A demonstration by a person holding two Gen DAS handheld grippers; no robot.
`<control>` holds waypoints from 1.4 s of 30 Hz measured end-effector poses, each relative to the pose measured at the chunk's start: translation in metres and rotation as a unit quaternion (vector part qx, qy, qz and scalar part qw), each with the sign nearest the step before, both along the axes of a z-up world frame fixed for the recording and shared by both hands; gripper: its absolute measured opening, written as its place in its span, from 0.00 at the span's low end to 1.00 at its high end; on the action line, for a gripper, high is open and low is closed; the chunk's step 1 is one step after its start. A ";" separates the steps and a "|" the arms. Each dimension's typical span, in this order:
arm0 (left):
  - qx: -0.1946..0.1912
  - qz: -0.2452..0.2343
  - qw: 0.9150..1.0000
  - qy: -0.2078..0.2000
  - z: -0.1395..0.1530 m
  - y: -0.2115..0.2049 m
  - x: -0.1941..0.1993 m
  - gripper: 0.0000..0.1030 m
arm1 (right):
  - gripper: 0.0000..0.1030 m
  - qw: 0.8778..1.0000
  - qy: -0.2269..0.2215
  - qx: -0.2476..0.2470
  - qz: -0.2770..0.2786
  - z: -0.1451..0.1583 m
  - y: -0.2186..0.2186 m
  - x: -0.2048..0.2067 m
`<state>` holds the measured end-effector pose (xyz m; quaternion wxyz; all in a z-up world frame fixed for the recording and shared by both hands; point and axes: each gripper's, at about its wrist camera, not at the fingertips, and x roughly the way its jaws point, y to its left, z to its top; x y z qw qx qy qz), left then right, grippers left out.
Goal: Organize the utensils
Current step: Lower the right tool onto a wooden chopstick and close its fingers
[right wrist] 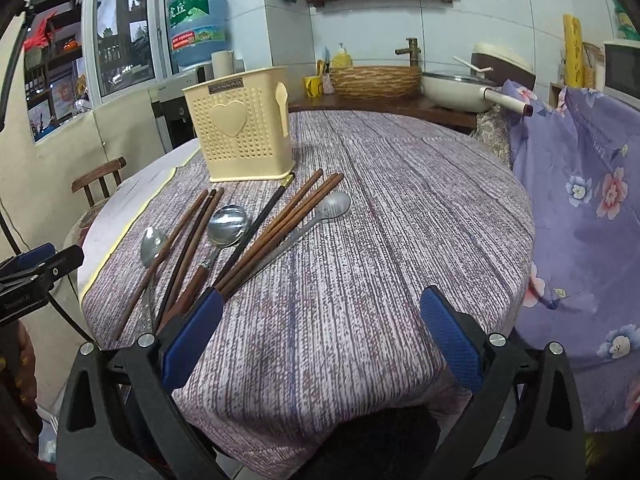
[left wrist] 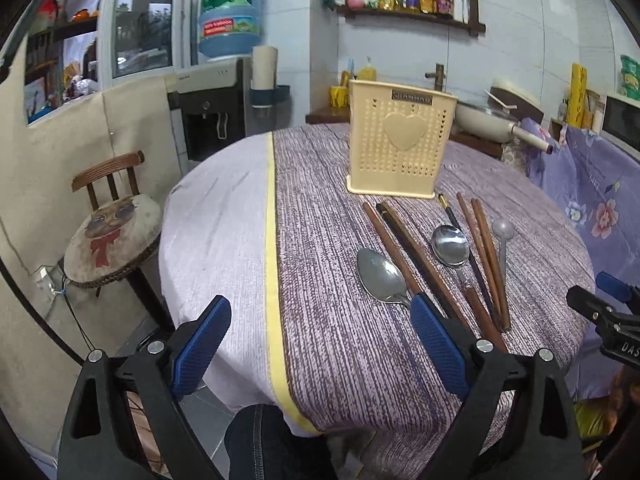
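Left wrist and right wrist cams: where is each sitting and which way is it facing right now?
Left wrist: on the left gripper, at the table's near-left edge, facing the holder and utensils; own open blue fingers, a dark trouser leg, right gripper at far right.
Right wrist: on the right gripper, near edge further right, facing across the tablecloth; own open fingers, left gripper at left edge.
Shared: holder, spoons, chopsticks, water jug.

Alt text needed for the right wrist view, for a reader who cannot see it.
The open right gripper hovers empty over a purple tablecloth, where spoons and chopsticks lie loose in front of a cream utensil holder. The left gripper shows at the left edge.
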<state>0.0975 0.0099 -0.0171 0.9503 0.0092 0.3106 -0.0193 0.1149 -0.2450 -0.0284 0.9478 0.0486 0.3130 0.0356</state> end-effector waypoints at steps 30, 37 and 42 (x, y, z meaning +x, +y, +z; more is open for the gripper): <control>-0.054 -0.004 0.997 0.047 0.011 0.015 0.063 0.74 | 0.38 0.987 0.152 -0.053 -0.011 -0.022 0.015 0.159; -0.054 -0.002 0.997 0.049 0.010 0.017 0.064 0.74 | 0.36 0.976 0.132 -0.117 0.124 -0.020 0.012 0.170; -0.051 -0.007 0.997 0.049 0.011 0.012 0.066 0.74 | 0.38 0.967 0.143 -0.142 0.157 -0.017 0.009 0.176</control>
